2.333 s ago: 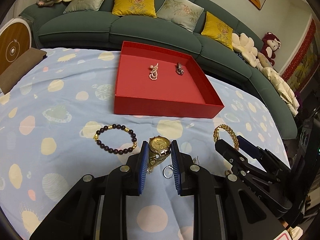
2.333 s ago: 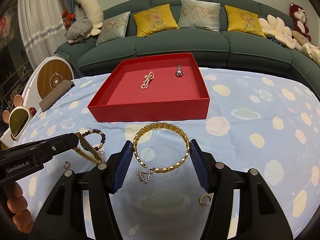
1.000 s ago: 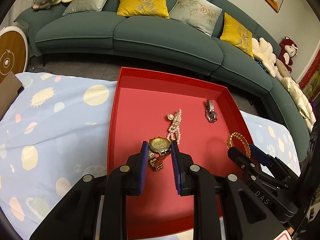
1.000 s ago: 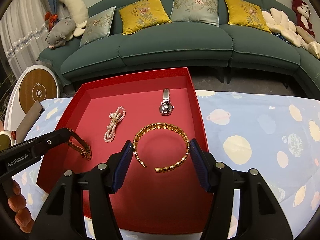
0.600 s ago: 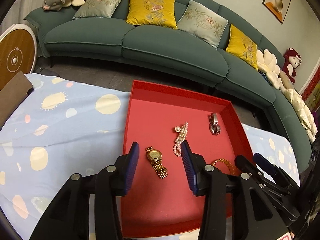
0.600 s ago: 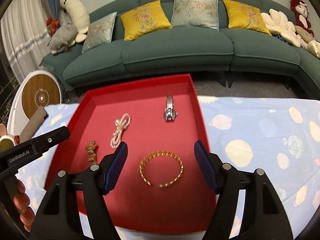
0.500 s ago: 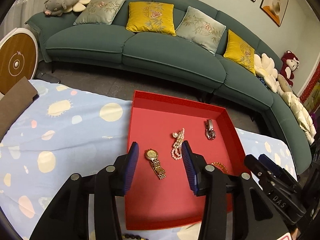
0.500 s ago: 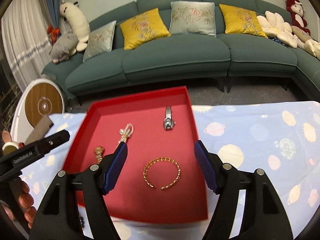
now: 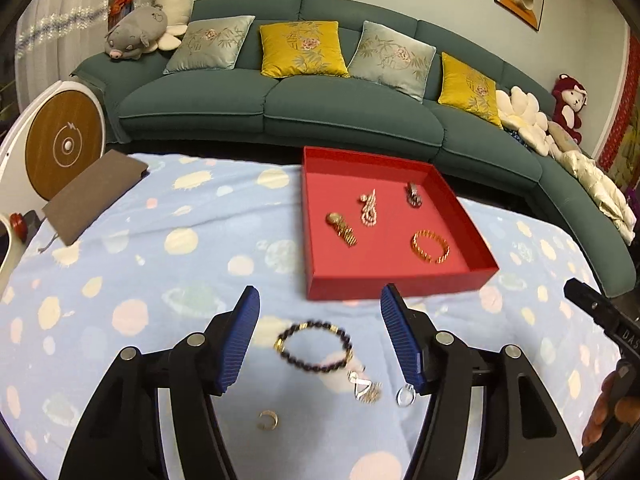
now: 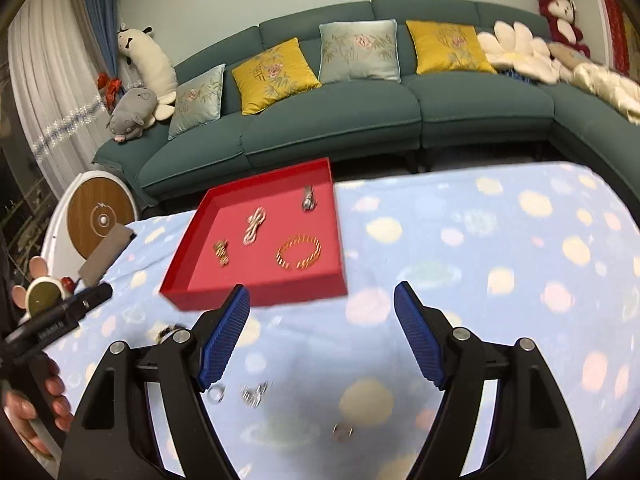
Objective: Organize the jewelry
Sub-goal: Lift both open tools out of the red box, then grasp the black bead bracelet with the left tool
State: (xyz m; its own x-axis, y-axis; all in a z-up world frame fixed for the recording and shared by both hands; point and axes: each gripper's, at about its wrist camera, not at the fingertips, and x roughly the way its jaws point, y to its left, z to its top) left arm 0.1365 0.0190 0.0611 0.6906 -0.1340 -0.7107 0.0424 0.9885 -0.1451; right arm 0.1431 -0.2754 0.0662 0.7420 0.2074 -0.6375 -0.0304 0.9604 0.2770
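Note:
A red tray (image 9: 400, 286) (image 10: 256, 298) on the blue spotted cloth holds a gold watch (image 9: 341, 229) (image 10: 221, 253), a pearl bracelet (image 9: 369, 212) (image 10: 254, 230), a silver watch (image 9: 413, 195) (image 10: 307, 199) and a gold bangle (image 9: 430, 246) (image 10: 299, 257). My left gripper (image 9: 320, 340) is open and empty over a dark bead bracelet (image 9: 316, 346), with a silver pendant (image 9: 363, 388), a ring (image 9: 405, 396) and a gold earring (image 9: 267, 420) near it. My right gripper (image 10: 321, 334) is open and empty; small pieces (image 10: 252, 394) (image 10: 342, 433) lie below it.
A green sofa (image 9: 320, 108) with cushions runs behind the table. A brown notebook (image 9: 94, 196) lies at the cloth's left edge, beside a round wooden-faced device (image 9: 64, 142). The other gripper shows at the right edge of the left wrist view (image 9: 600, 316).
Both grippers let go of the gold watch and the gold bangle in the tray, opened, and pulled back toward me. They now hang over the loose jewelry on the cloth.

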